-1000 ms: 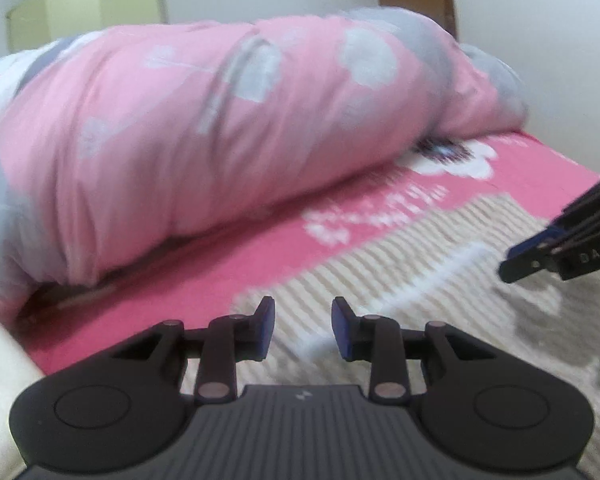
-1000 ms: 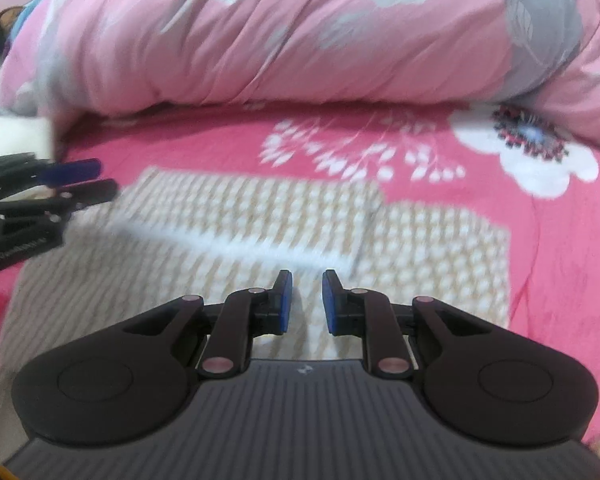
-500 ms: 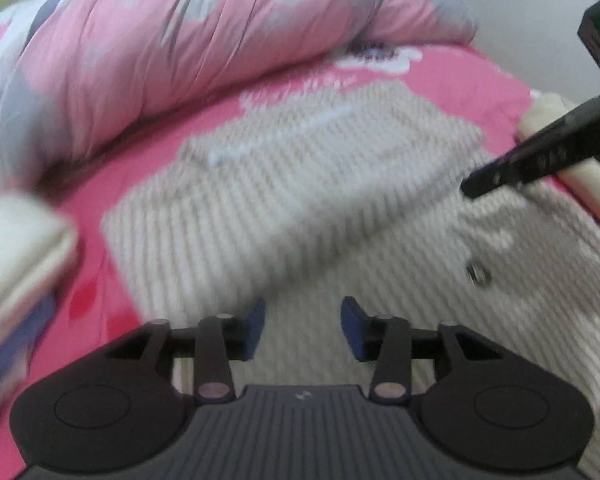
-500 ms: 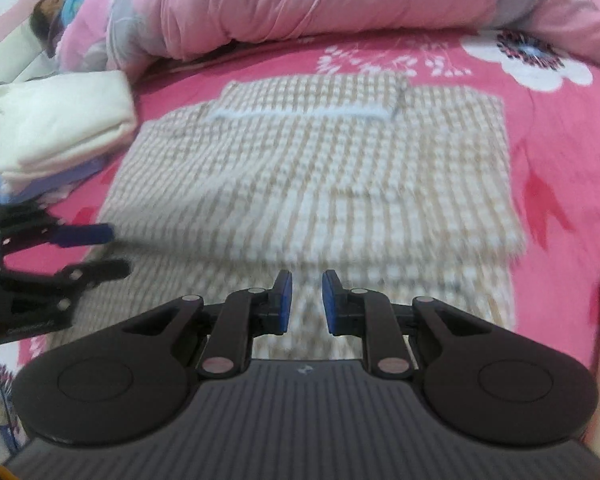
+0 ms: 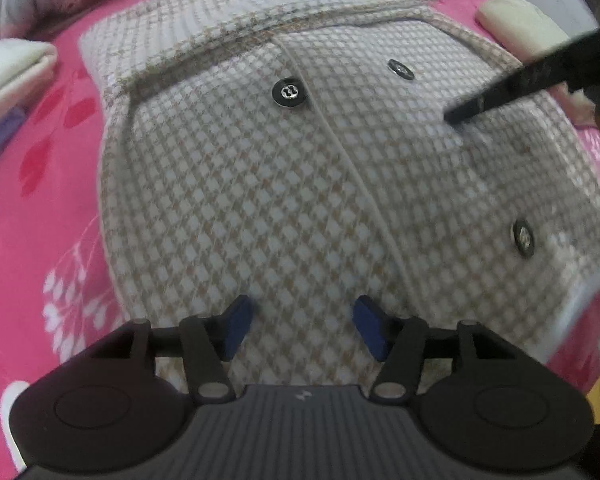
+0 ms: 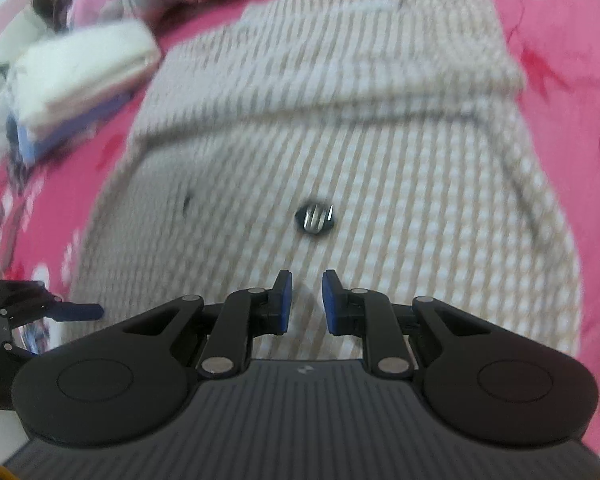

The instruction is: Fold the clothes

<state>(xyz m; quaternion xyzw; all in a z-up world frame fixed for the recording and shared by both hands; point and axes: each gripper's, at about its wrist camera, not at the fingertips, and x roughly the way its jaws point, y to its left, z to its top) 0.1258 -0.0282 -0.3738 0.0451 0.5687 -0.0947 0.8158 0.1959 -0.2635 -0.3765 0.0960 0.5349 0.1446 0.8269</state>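
Checked jacket (image 5: 260, 184) flat under both tools | left gripper (image 5: 302, 328) fingers wide apart, empty | right gripper (image 6: 305, 303) narrowly parted, empty, button (image 6: 315, 217) just ahead

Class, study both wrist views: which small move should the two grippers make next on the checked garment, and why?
Probably lower both onto the hem nearest them and pinch it. The left gripper and right gripper are open, holding nothing, just above the checked garment, which lies flat on the pink bedsheet, its far part already folded over.
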